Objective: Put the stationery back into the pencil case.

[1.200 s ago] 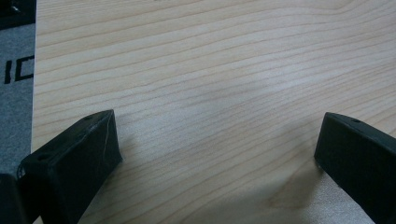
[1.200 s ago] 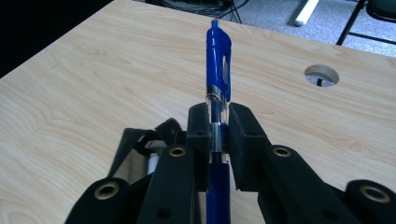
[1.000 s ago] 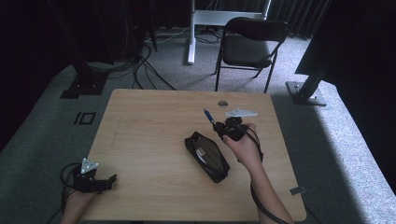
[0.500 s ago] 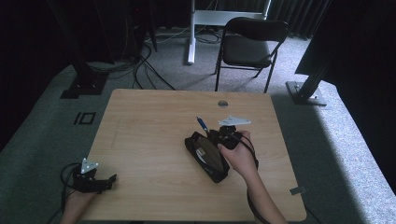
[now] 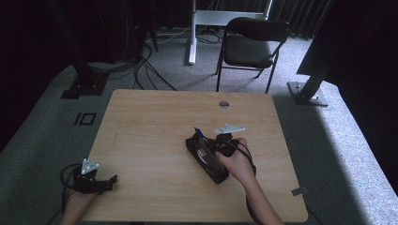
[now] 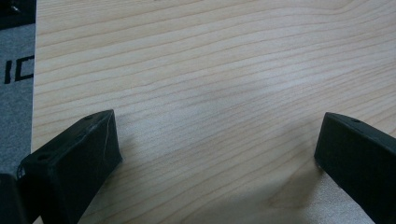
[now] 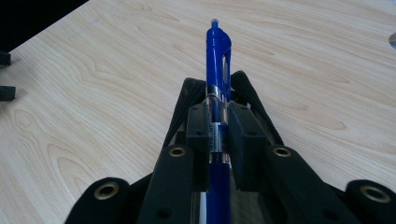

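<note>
A: Right gripper [image 7: 218, 135], what do the fingers [image 7: 198, 135] look like?

B: Clamped on a blue pen [image 7: 218, 84]. Two black pads pinch the barrel from both sides, in the clear section just under the clip. The click-button end points away from the camera, out past the fingertips.

A: Where's the pen relative to everything else?

B: Above the black pencil case [image 5: 206, 157]. In the right gripper view the case's open end [image 7: 187, 93] sits right under the pen, dark rim on both sides of the barrel. Can't tell if the lower tip is touching the case or inside it; that end is hidden by the gripper body.

A: High view?

B: Right gripper [image 5: 213, 143] sits at the upper end of the case, right of centre on the worktop [image 5: 155, 122]. Blue pen tip [image 5: 197, 132] pokes out up-left. The right hand [image 5: 234, 161] wraps the gripper from below and the grey plate [image 5: 230, 128] is on top. The case lies diagonally, running from upper left to lower right.

A: Left gripper?

B: Left gripper [image 5: 105, 180] is at the near left corner of the worktop, held by the left hand [image 5: 77, 201]. Fingers spread wide, nothing between them. In its own view there is bare wood grain between the two black fingers [image 6: 74, 158].

A: Anything else?

B: A round cable hole [image 5: 224, 104] near the worktop's far edge. A black chair [image 5: 251, 44] stands on the carpet beyond.
</note>
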Available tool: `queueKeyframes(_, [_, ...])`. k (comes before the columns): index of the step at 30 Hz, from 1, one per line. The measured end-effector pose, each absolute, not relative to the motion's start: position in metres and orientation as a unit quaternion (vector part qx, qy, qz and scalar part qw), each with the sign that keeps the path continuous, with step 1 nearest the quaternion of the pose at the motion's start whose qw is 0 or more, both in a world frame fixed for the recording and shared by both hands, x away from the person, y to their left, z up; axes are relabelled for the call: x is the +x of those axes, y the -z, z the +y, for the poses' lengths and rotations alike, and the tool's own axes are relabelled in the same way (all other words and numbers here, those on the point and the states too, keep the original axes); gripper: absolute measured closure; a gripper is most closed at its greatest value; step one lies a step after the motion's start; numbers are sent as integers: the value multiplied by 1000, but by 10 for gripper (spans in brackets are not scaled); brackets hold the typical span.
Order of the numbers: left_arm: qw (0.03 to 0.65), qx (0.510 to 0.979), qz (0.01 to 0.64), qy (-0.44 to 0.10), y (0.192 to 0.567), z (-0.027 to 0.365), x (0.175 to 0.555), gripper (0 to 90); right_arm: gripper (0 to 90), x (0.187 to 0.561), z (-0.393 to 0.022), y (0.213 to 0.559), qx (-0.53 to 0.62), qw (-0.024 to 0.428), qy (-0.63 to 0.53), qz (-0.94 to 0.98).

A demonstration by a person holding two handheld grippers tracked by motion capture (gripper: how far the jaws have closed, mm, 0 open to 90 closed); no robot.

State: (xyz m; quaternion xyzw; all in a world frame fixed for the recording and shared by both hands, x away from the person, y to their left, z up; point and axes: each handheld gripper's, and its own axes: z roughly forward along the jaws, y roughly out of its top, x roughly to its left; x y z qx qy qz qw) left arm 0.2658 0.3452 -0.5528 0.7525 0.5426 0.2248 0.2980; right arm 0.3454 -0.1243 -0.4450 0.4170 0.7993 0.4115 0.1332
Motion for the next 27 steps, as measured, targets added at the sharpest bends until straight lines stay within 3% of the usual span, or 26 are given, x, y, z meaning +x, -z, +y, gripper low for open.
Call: queueKeyframes(27, [298,752,543,-225,553,345,266,2,793,343,-119,480,422,117,-368,820])
